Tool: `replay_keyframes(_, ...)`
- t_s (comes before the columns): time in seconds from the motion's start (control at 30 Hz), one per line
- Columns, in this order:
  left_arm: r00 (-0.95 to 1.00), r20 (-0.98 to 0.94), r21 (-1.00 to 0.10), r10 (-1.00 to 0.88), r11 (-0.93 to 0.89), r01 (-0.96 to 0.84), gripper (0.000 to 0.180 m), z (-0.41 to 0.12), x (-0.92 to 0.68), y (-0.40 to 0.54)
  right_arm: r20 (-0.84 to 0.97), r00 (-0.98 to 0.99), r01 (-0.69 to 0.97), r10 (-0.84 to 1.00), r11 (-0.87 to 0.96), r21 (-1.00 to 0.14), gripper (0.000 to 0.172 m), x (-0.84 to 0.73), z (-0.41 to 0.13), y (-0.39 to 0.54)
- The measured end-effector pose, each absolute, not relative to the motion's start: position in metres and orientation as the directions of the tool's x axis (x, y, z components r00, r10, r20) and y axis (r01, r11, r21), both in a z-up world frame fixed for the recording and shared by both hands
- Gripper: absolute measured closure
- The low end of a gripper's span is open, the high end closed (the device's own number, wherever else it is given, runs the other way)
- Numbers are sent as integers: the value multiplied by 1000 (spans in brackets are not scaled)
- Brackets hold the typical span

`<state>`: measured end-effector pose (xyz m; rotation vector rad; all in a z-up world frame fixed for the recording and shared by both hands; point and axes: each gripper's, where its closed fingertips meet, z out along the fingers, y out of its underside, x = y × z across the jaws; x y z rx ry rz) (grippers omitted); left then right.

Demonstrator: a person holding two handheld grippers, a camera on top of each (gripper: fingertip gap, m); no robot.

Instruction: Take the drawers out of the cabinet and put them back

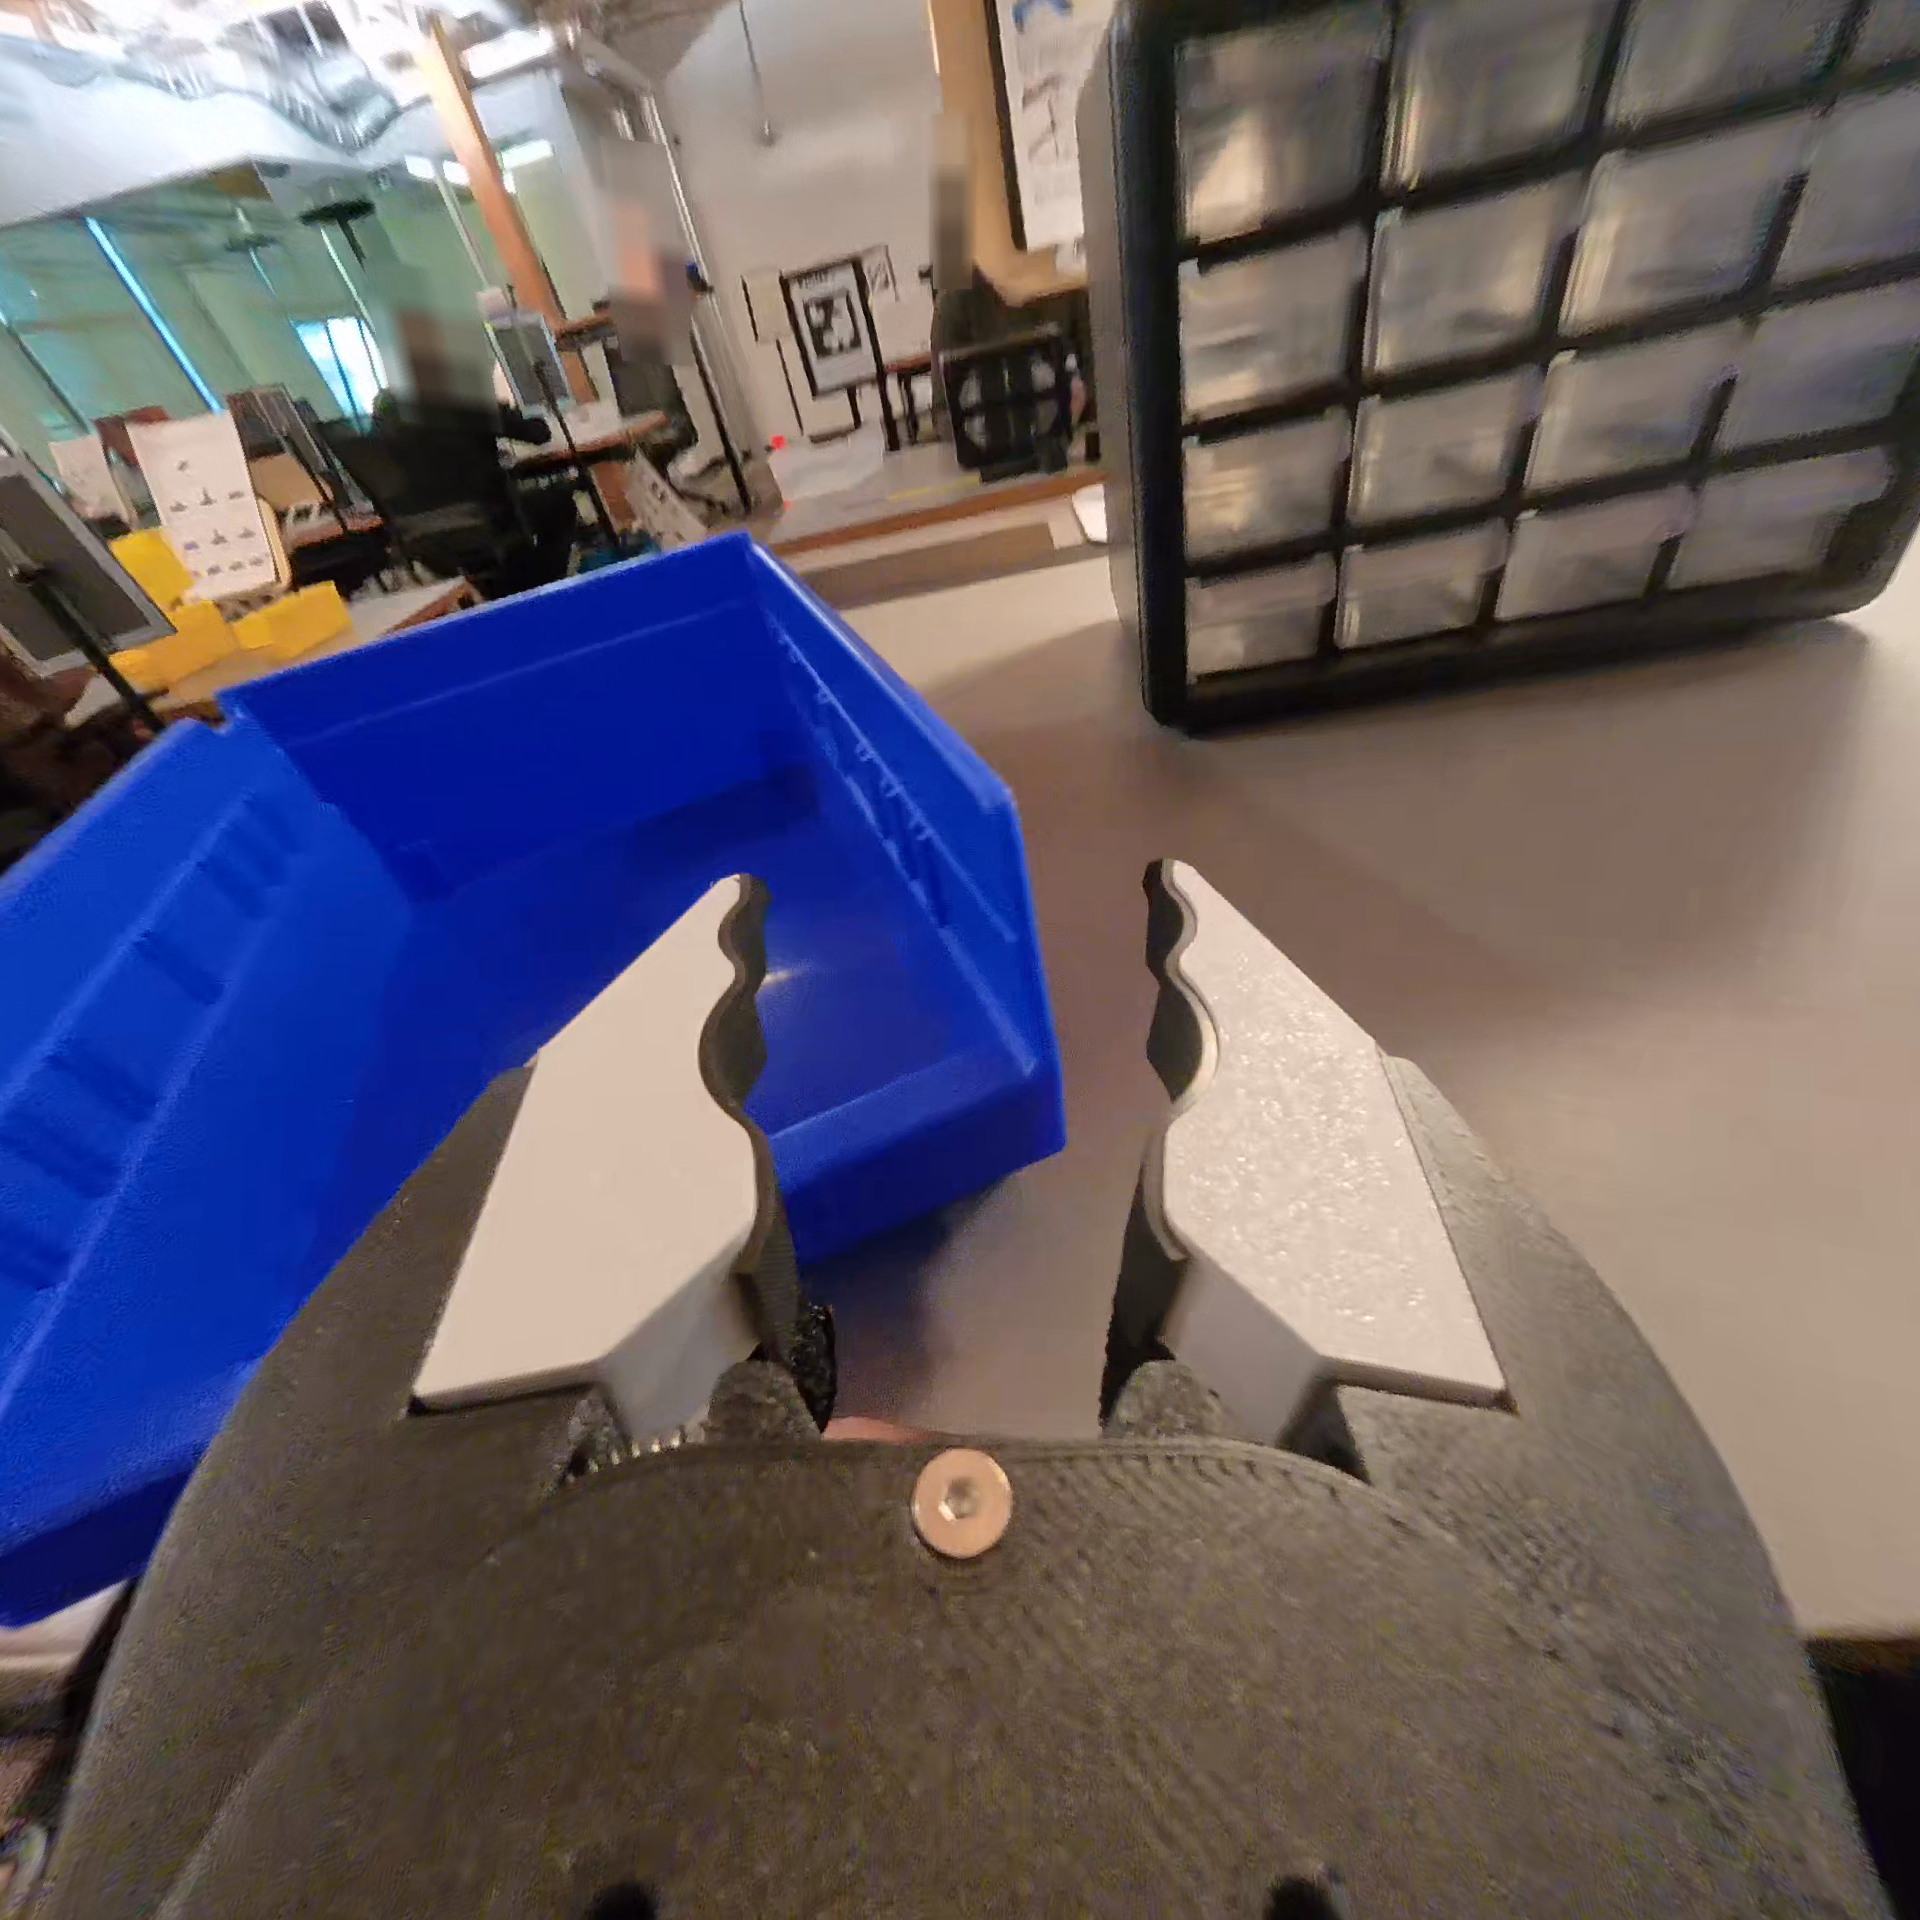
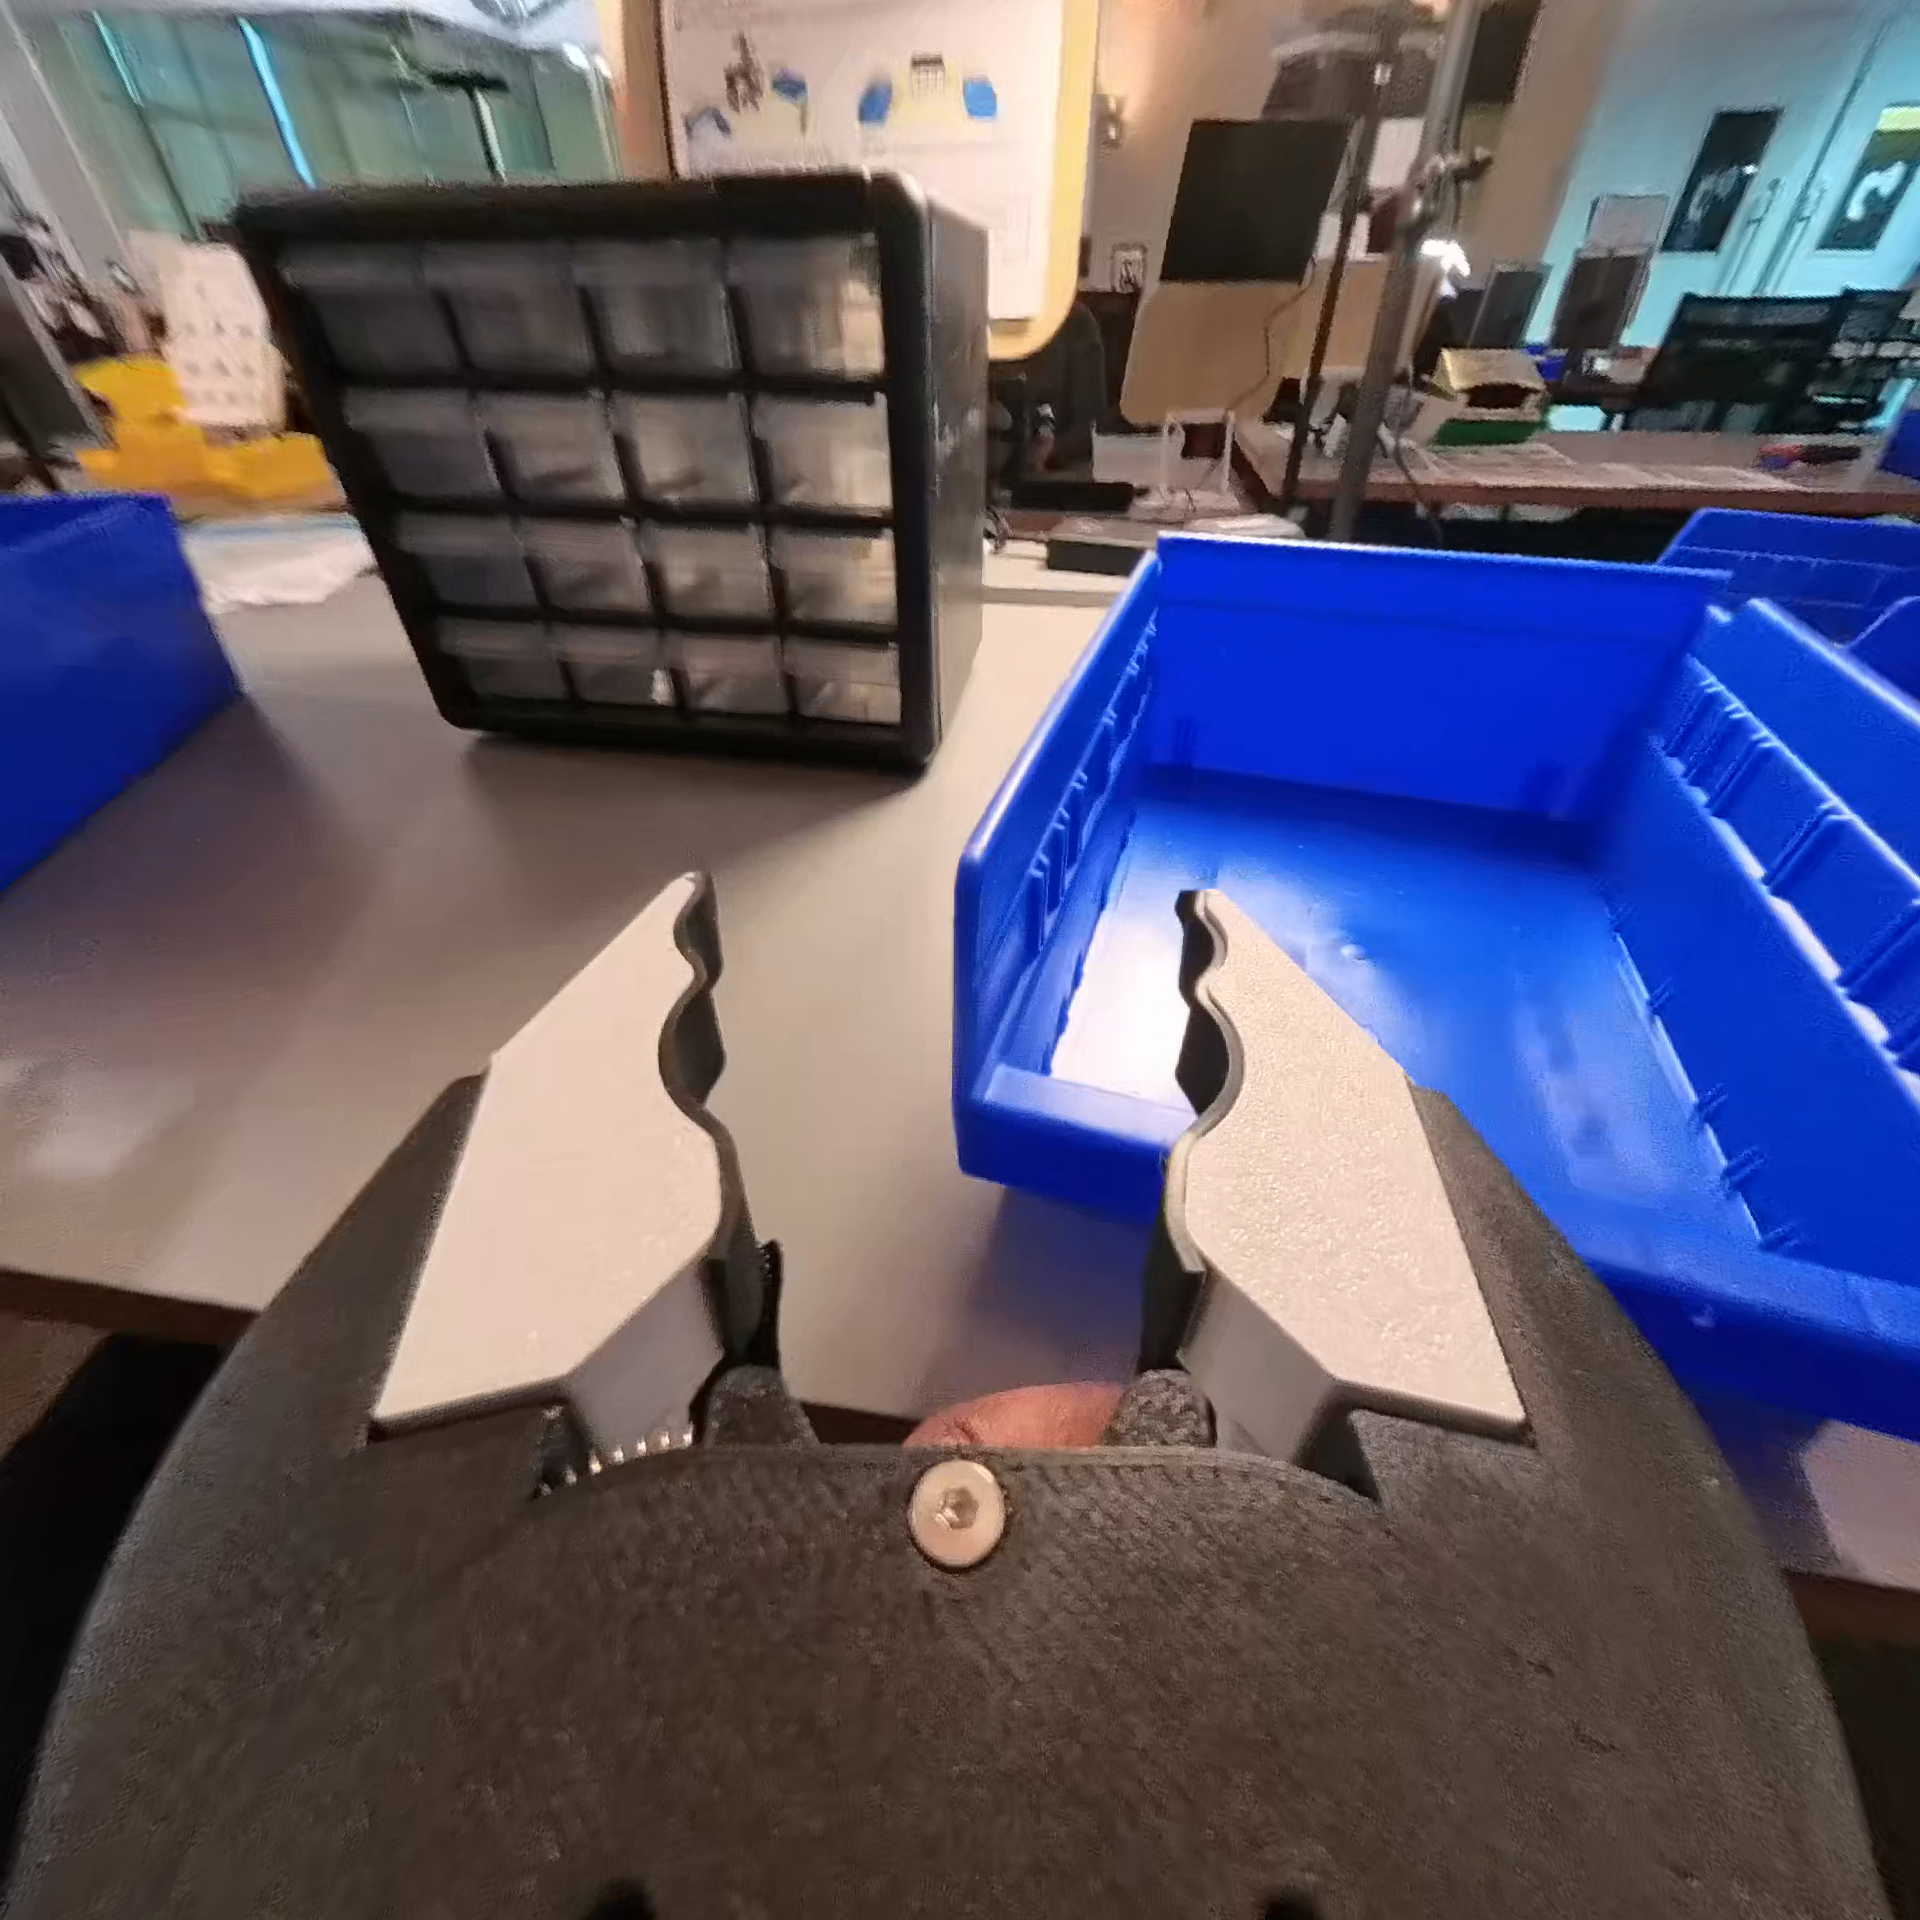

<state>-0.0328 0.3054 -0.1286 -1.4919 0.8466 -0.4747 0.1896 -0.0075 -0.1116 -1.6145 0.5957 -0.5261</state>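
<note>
- My left gripper is spread wide with nothing between its fingers, hanging above the desk at the right edge of a blue bin.
- My right gripper is also wide open and holds nothing; its right finger overlaps the near left corner of a second blue bin.
- The cabinet stands upright on the desk between the two bins, well ahead of both grippers.
- All its drawers look seated in their slots, though they are blurred.
</note>
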Motion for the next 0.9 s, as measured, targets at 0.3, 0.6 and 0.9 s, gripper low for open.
replay_keyframes(0.3,588,-309,-935,-748,124,-333,166,-131,-8,325,12,662,-137,-749,-136,-981,157,243,-123,-3)
replay_keyframes(0.6,573,-385,-910,-724,193,-367,176,-129,-6,355,6,613,-152,-790,-125,-980,166,284,-124,-18)
replay_keyframes(0.9,679,-262,-948,-686,50,-316,179,-131,-41,408,-1,629,-154,-778,-124,-980,166,302,-125,-12)
